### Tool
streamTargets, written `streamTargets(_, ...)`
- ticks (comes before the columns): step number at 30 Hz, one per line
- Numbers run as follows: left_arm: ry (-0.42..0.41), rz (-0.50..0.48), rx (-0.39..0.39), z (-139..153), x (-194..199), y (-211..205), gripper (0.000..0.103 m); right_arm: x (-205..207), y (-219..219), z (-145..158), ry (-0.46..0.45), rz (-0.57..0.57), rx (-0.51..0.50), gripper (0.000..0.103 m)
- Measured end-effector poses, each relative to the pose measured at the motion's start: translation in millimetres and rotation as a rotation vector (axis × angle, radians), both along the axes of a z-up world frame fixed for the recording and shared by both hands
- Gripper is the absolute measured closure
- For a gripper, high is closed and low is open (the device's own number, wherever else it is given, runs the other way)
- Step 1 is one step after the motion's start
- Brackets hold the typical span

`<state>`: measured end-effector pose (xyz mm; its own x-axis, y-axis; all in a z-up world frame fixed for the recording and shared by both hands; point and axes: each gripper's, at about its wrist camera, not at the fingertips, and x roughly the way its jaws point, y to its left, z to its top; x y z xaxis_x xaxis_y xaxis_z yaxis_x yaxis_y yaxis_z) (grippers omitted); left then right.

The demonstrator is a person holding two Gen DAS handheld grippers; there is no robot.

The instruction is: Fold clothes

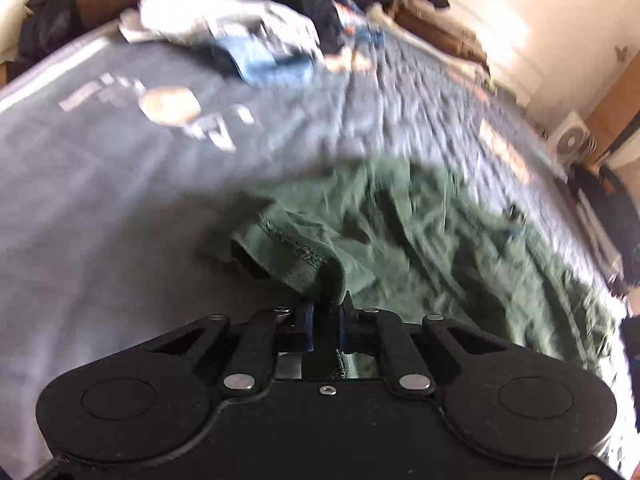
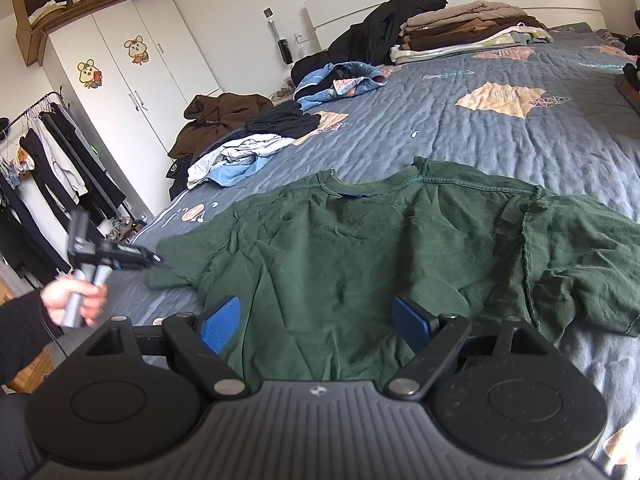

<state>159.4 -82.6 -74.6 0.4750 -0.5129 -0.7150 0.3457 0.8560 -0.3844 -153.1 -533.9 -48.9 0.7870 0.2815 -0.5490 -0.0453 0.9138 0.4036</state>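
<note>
A dark green T-shirt [image 2: 360, 248] lies spread flat on the bed, collar toward the headboard. In the left wrist view the shirt [image 1: 400, 232] is blurred, and its left sleeve hem is pinched between the blue pads of my left gripper [image 1: 326, 320], which is shut on it. From the right wrist view, the left gripper [image 2: 154, 259] sits at that sleeve's tip, held by a hand [image 2: 72, 296]. My right gripper [image 2: 316, 320] hovers over the shirt's lower part, jaws wide open, with nothing pressed between its pads [image 2: 222, 320].
The grey-blue quilt [image 2: 460, 128] covers the bed. Loose clothes [image 2: 240, 156] are heaped along its left side, with a folded stack [image 2: 460, 28] by the headboard. A white wardrobe [image 2: 132, 72] and a clothes rack [image 2: 48, 160] stand at the left.
</note>
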Motion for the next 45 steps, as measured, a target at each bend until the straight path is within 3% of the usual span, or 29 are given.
streamTargets(5, -0.004, 0.042, 0.030, 20.3, 8.2, 43.0, 0.092, -0.2, -2.7, 0.5, -0.001, -0.006, 0.003, 0.020)
streamTargets(8, 0.005, 0.011, 0.118, 19.5, 2.3, 36.7, 0.075, -0.1, -1.3, 2.6, -0.007, -0.003, 0.005, 0.020)
streamTargets(10, -0.002, 0.000, 0.153, 21.8, -6.5, 35.1, 0.047, 0.3, 0.6, 4.4, -0.011, 0.002, 0.005, 0.020)
streamTargets(12, -0.016, 0.009, 0.118, 26.7, -25.2, 39.3, 0.040, 0.3, 2.6, 6.1, -0.016, 0.011, 0.004, 0.020)
streamTargets(15, -0.023, -0.059, 0.117, 32.0, -62.1, 27.7, 0.039, 0.2, 4.2, 7.7, -0.021, 0.020, 0.003, 0.020)
streamTargets(20, -0.053, -0.267, 0.186, 32.2, -134.7, -22.1, 0.033, -1.5, 9.3, 7.1, -0.011, 0.032, -0.009, 0.020)
streamTargets(27, -0.061, -0.486, 0.232, -7.7, -198.9, -72.1, 0.033, -10.0, 29.0, 12.4, -0.018, 0.079, -0.032, 0.020)
streamTargets(33, -0.034, -0.470, 0.195, -29.3, -209.5, -78.5, 0.033, -17.5, 47.5, 19.3, -0.033, 0.123, -0.048, 0.020)
streamTargets(35, -0.080, -0.454, 0.218, -26.6, -217.5, -77.6, 0.033, -20.5, 50.6, 19.7, -0.036, 0.130, -0.050, 0.020)
streamTargets(37, -0.077, -0.432, 0.223, -27.0, -221.1, -77.2, 0.044, -23.1, 53.4, 19.4, -0.033, 0.137, -0.055, 0.020)
streamTargets(38, -0.024, -0.433, 0.199, -30.5, -219.5, -76.8, 0.049, -23.8, 54.7, 18.8, -0.031, 0.139, -0.058, 0.020)
streamTargets(40, 0.069, -0.447, 0.157, -38.3, -217.8, -76.5, 0.078, -24.5, 56.6, 17.4, -0.026, 0.144, -0.058, 0.020)
streamTargets(43, 0.106, -0.431, 0.095, -41.2, -219.6, -70.8, 0.096, -25.9, 59.7, 16.0, -0.023, 0.149, -0.055, 0.020)
streamTargets(45, 0.109, -0.395, 0.028, -32.3, -220.9, -57.4, 0.098, -29.0, 61.0, 16.4, -0.026, 0.156, -0.059, 0.020)
